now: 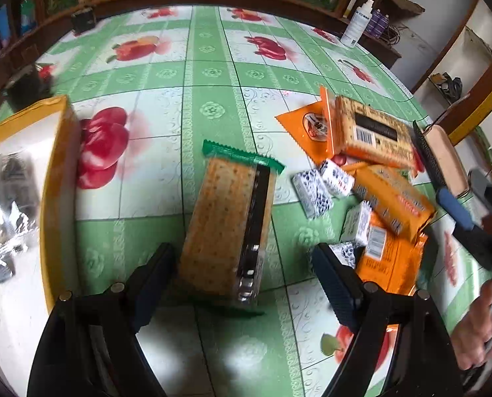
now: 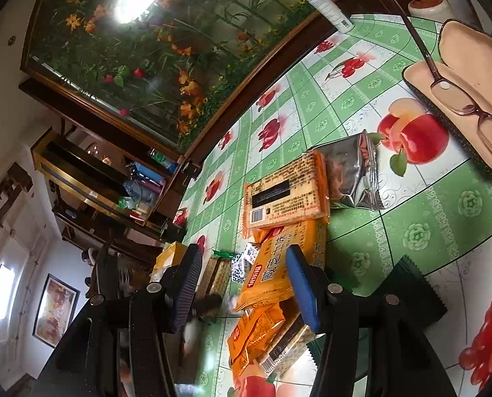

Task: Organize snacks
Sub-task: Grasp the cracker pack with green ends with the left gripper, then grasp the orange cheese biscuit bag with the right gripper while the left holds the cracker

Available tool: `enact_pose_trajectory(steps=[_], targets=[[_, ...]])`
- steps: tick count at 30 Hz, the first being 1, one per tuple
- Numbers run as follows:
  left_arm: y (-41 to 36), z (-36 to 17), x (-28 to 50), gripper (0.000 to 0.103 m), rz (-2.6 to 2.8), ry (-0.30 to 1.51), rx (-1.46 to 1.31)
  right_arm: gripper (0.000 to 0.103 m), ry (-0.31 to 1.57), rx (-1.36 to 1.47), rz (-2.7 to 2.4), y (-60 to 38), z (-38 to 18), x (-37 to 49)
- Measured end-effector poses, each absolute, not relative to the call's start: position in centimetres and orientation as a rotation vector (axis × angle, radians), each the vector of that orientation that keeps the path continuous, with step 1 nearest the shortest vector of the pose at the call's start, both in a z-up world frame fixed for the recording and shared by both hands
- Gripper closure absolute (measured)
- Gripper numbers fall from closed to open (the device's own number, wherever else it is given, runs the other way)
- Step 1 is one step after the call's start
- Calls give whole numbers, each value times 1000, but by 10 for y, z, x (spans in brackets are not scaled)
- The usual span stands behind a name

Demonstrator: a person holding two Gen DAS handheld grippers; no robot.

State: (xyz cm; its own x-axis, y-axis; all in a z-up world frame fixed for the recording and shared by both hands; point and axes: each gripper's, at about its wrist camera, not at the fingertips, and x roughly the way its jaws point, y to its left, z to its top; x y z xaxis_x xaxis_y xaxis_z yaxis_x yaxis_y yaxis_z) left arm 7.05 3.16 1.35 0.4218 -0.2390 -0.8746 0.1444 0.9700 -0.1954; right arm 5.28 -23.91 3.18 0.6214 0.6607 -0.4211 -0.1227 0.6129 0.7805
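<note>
Left gripper (image 1: 242,284) angled down, jaws wide apart — right gripper (image 2: 246,284) half-spread, nothing clamped.

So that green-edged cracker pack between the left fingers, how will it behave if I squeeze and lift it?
The green-edged cracker pack probably lifts stiffly, since the crackers sit stacked in a firm block. They look brittle, so a hard squeeze may crack them. The glossy film wrapper could slip against the fingers, and its loose crimped ends will likely flop.
</note>
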Motion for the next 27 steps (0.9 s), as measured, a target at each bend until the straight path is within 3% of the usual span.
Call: enact_pose_trajectory(steps=[6,7,8,10,14,18,21,27], targets=[[28,11,92,20,-147,1037,-86,46,762,755,446,-243,35,52],[27,11,92,25,-130,1014,-74,46,763,744,428,-243,36,52],[24,10,92,38,-123,989,-54,45,764,735,413,-243,36,52],[20,10,88,56,-94,948,-1,33,770,717,381,-243,35,54],[24,11,86,56,-128,936,-17,26,805,606,302,-233,34,60],[25,11,87,56,-150,929,-27,26,843,457,301,-209,35,65],[24,12,85,57,-162,928,-26,16,838,298,266,-188,36,63],[31,19,81,57,-186,917,-74,16,845,67,219,-156,29,63]])
